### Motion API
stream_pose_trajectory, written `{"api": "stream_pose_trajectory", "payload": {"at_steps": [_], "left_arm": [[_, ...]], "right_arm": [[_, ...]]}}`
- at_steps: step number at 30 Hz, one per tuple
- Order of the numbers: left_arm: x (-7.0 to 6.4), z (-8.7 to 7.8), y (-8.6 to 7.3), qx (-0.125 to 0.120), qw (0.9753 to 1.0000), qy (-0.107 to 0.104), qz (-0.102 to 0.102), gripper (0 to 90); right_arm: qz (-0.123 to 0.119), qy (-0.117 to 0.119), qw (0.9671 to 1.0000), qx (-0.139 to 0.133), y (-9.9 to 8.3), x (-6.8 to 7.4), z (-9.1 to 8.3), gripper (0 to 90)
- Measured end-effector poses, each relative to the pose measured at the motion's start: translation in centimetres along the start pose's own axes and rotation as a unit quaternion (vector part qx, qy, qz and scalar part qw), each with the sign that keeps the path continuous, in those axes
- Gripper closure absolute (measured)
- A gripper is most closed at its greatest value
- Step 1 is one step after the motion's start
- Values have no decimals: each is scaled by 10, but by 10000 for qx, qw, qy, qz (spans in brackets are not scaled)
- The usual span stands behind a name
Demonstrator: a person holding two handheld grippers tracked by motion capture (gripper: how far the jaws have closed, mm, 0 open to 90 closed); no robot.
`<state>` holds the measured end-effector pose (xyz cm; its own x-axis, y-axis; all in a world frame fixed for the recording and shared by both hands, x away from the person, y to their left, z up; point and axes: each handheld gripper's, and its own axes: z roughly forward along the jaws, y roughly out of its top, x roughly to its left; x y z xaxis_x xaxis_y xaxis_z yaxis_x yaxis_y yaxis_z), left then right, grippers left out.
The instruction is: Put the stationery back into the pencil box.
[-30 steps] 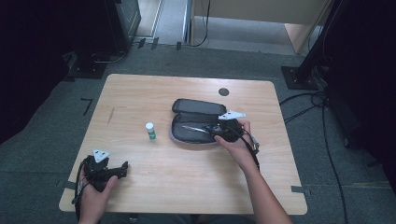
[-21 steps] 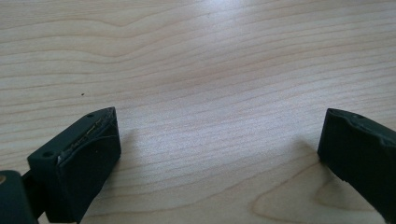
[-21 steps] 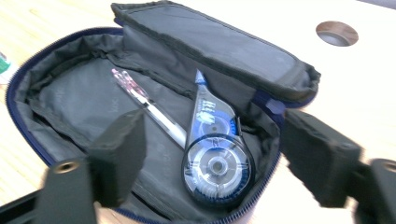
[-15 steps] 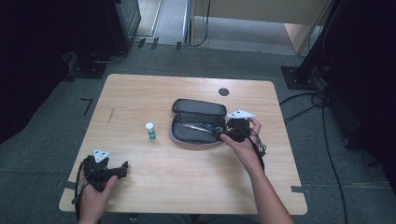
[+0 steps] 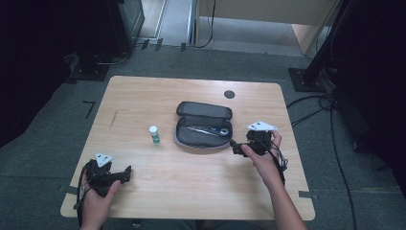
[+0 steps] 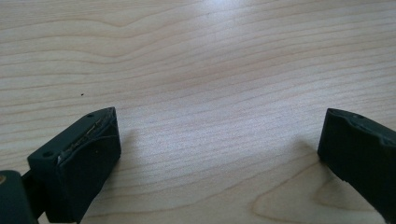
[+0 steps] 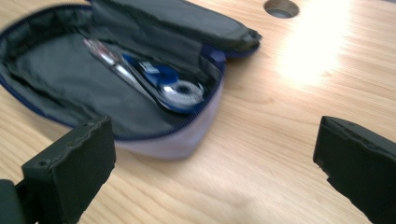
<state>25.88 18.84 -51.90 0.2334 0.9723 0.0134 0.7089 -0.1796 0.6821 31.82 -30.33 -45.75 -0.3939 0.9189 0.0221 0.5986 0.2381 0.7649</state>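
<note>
High view: the right gripper sits just right of the open zip pouch; a small white-capped bottle stands beyond the left gripper, toward the pouch.

Left gripper view: its jaws gape wide over bare wooden table.

Right gripper view: jaws spread wide, empty; ahead-left, the pouch holds a blue correction-tape dispenser.

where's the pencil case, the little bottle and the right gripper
pencil case (image 5: 203, 136): high view, on the dark inner lining of its open lower half.
little bottle (image 5: 154, 135): high view, on its green body under the white cap.
right gripper (image 5: 235, 146): high view, midway between its fingertips, beside the case.
</note>
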Motion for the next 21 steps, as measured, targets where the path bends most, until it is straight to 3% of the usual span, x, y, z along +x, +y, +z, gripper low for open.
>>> {"api": "stream_pose_trajectory", "payload": {"at_steps": [11, 21], "left_arm": [[0, 0, 0, -11, 10000, -1, -19, 0], [-2, -1, -1, -12, 9999, 55, -94, 0]], "right_arm": [[-24, -117, 9999, 63, -30, -5, -22, 0], [248, -176, 9995, 7, -59, -18, -44, 0]]}}
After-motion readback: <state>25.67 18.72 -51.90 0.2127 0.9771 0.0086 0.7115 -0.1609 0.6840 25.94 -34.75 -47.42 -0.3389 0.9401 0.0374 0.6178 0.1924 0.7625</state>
